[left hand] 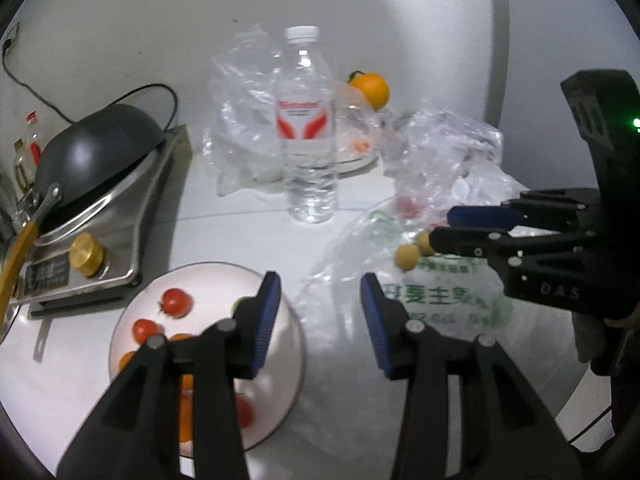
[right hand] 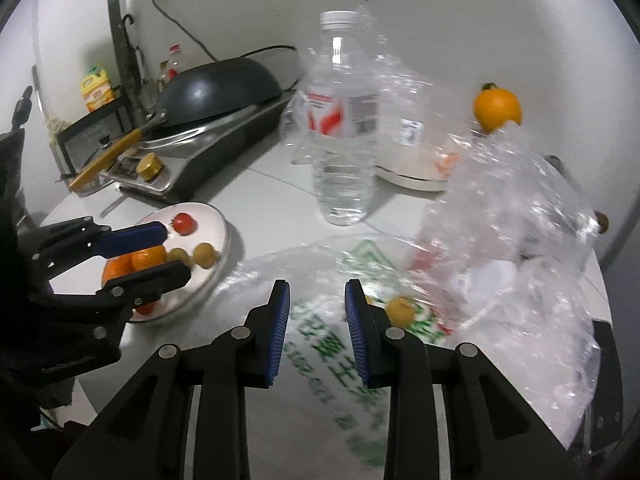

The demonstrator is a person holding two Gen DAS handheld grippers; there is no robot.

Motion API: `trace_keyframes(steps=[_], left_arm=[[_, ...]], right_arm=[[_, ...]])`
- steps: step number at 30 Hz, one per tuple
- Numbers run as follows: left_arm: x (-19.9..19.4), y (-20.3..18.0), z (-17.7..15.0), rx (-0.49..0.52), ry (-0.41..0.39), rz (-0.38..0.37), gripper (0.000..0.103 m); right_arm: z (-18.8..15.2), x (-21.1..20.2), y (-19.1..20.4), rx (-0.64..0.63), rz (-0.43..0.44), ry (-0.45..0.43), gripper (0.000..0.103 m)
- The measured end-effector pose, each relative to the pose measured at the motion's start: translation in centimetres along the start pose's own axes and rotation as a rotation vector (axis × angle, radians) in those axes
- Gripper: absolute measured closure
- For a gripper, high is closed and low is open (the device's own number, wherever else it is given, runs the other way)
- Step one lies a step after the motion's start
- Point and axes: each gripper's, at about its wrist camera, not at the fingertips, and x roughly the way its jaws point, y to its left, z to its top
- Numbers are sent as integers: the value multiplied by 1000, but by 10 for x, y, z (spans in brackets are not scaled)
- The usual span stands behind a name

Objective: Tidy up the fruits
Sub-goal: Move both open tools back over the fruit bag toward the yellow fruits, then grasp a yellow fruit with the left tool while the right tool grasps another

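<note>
A white plate (left hand: 208,276) (right hand: 212,216) at the near left holds cherry tomatoes (left hand: 176,302) (right hand: 185,223), small oranges (right hand: 148,260) and yellow-green fruits (right hand: 206,255). My left gripper (left hand: 322,320) (right hand: 172,254) hovers over the plate's right side, open, with nothing between its pads. More yellow-green fruits (left hand: 407,258) (right hand: 400,308) lie on a green-printed plastic bag (left hand: 440,300) (right hand: 328,352). My right gripper (left hand: 442,228) (right hand: 318,320) hangs over that bag beside them, jaws drawn close, nothing seen between them. A large orange (left hand: 370,88) (right hand: 496,110) sits at the back.
A water bottle (left hand: 308,140) (right hand: 344,140) stands mid-table. Crumpled clear bags (left hand: 448,140) (right hand: 512,208) pile up at the right, with red fruit showing inside. A dark wok (left hand: 100,136) (right hand: 224,84) rests on a cooker at the left. A second plate (right hand: 412,178) lies behind the bottle.
</note>
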Motion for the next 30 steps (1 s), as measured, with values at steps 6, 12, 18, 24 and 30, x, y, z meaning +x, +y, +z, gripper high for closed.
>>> trace_keyframes(steps=[6, 12, 18, 24, 30], left_arm=[[10, -23, 7, 35, 20, -14, 60], [24, -38, 11, 55, 43, -26, 60], [47, -50, 14, 63, 77, -40, 60], [66, -52, 17, 68, 104, -40, 60], [79, -51, 17, 68, 125, -49, 60]], right_arm=[[-11, 1, -22, 17, -2, 15, 73], [-18, 12, -38, 16, -4, 44, 74], [-21, 29, -50, 15, 11, 79, 74], [-19, 39, -56, 20, 30, 92, 74], [-18, 51, -61, 21, 40, 112, 74]])
